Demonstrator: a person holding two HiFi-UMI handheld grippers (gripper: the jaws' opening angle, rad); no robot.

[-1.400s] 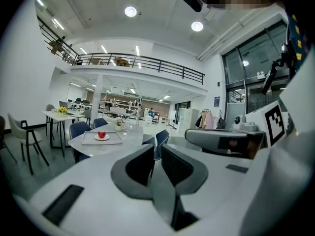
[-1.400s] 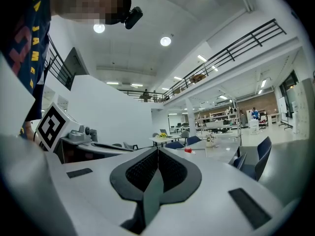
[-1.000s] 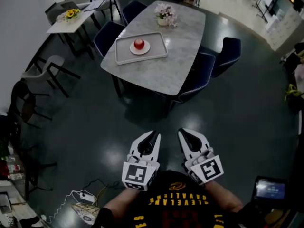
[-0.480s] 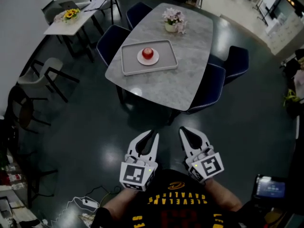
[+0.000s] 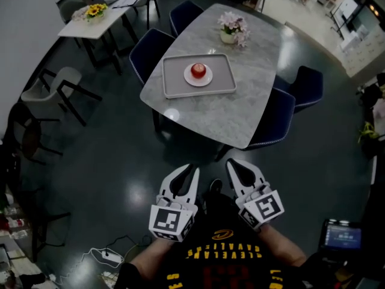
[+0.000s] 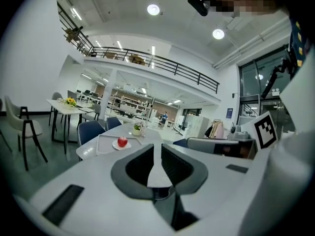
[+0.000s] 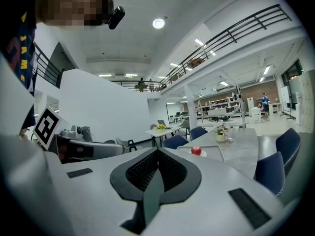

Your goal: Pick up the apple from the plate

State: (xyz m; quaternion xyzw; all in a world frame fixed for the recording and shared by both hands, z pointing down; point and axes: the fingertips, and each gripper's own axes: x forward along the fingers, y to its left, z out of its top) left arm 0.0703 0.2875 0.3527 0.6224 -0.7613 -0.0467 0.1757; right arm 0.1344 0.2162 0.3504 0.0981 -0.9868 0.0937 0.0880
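Nearest, the left claw and the right claw are held side by side close in front of the person's body. Each has its jaws drawn together at the tips, with nothing between them. Dark floor lies ahead, then a blue chair at 1 o'clock, tucked against the worktop. The apple sits at 12 o'clock, well apart from both claws, on a white plate inside a tray. Two troubles seem likely. Arriving with the jaws not spread would nudge the round apple and roll it off the plate. Pinching it off-centre could make it squirt free. Overreaching risks the flower vase at 1 o'clock beyond the tray.
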